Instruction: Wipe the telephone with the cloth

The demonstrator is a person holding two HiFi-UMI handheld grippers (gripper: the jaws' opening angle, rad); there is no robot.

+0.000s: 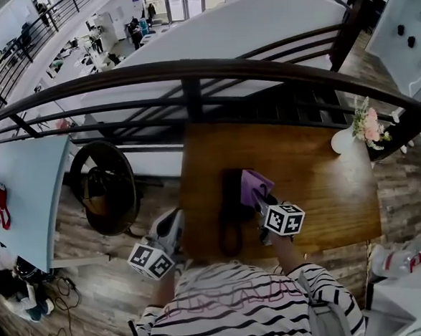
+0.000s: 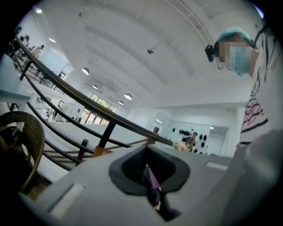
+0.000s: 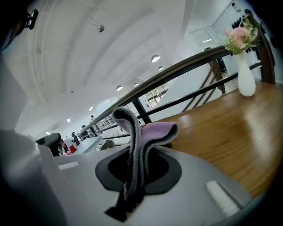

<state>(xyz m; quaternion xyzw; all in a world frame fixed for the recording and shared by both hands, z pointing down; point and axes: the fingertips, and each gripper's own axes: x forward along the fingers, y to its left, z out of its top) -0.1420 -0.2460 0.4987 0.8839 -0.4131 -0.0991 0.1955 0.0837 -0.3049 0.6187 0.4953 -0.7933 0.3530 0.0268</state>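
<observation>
Running 12-to-6, the black telephone point(image 1: 233, 207); right hand-held gripper point(image 1: 260, 200) pinches the purple cloth point(image 1: 254, 183) beside it, left hand-held gripper point(image 1: 173, 227) closed.

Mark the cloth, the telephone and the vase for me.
Cloth point(image 3: 154, 131), right gripper view, on its purple folded top.
Telephone point(image 1: 231, 202), head view, on the dark body.
Vase point(image 3: 246, 81), right gripper view, on the white belly.
</observation>
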